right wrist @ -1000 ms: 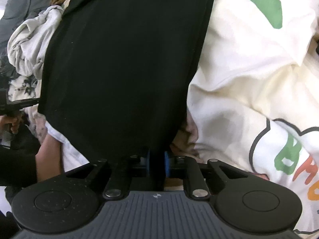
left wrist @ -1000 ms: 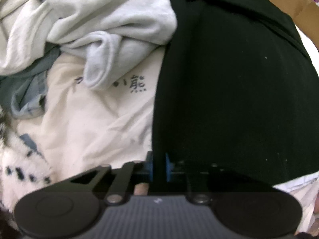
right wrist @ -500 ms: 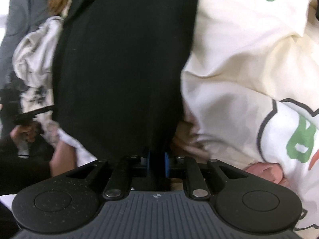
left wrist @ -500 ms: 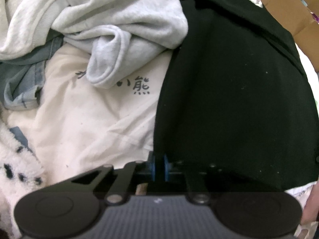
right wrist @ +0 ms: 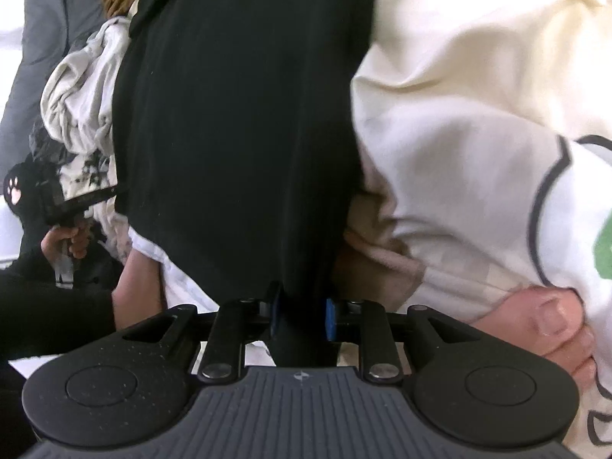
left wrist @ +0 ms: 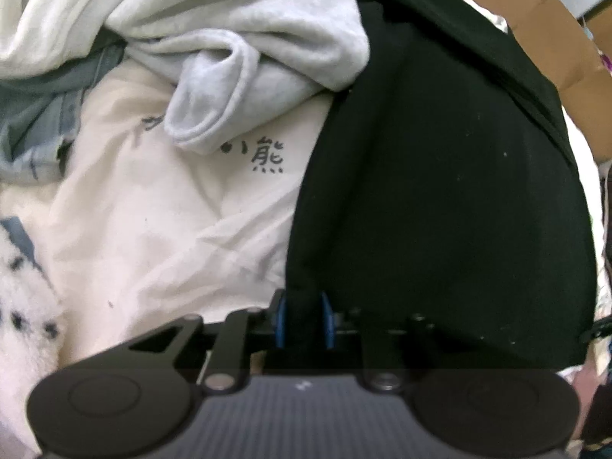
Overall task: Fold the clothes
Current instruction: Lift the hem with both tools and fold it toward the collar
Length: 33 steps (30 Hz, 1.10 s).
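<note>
both the left tool and right tool are opening around the black garment, which looks soft and limp, best held at its hem corners

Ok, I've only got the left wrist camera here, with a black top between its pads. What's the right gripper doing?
Observer: The right gripper has the same black top between its pads, and its jaws are opening.
Operator: What's beside the top on that side?
Observer: A cream shirt with a green print outlined in black lies against its right edge.
Operator: Anything close to that gripper?
Observer: What look like bare toes poke out from under the cream shirt, just to the right of the gripper.
</note>
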{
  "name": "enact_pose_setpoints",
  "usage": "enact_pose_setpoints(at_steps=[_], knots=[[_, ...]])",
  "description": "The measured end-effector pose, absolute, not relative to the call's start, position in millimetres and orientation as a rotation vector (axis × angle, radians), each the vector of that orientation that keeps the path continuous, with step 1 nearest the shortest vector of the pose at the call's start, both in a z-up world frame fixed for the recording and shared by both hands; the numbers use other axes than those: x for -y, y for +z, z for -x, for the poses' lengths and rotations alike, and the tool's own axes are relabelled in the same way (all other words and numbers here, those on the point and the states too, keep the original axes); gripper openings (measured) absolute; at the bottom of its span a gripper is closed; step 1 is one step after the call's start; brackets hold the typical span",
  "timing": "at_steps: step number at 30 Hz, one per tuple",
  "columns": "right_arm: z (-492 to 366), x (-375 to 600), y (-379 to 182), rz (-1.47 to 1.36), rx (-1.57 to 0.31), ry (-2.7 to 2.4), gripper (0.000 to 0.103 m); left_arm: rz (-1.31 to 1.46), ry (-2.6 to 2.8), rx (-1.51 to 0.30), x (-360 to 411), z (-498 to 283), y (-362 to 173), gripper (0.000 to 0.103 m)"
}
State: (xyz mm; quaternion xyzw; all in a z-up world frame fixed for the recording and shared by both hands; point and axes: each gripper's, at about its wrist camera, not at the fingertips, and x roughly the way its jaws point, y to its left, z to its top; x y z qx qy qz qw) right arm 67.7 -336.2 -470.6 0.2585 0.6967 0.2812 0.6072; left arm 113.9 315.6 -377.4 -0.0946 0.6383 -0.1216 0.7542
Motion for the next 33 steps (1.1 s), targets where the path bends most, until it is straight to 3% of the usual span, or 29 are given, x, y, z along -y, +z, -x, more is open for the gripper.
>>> enact_pose_setpoints(at_steps=[2,3,4,5,16,22,33], knots=[[-68.1,342.6,-469.4,-0.593,-1.613,0.663,0.021,0.213,-0.279,-1.407,-316.4,-112.4,-376.1,0.019],[-68.2,343.0,-468.2,-0.591,-1.610,0.661,0.018,0.198,-0.291,-1.412,-315.2,-111.2,-374.4,0.010],[-68.3,343.9,-466.8,-0.592,-1.606,0.659,0.007,0.195,-0.298,-1.409,-315.2,-111.0,-371.3,0.006],[-68.4,347.3,-464.6,-0.607,-1.600,0.653,0.006,0.194,-0.304,-1.406,-315.4,-110.8,-368.1,0.005],[-82.7,360.3,-389.5,-0.656,-1.445,0.633,0.004,0.300,-0.368,-1.333,-354.5,-88.9,-279.4,0.004],[-98.8,372.7,-322.4,-0.600,-1.351,0.631,0.004,0.314,-0.394,-1.260,-321.9,-112.6,-226.5,0.003],[-105.4,400.5,-228.1,-0.528,-1.205,0.574,0.003,0.401,-0.434,-1.258,-277.7,-77.0,-240.5,0.003]])
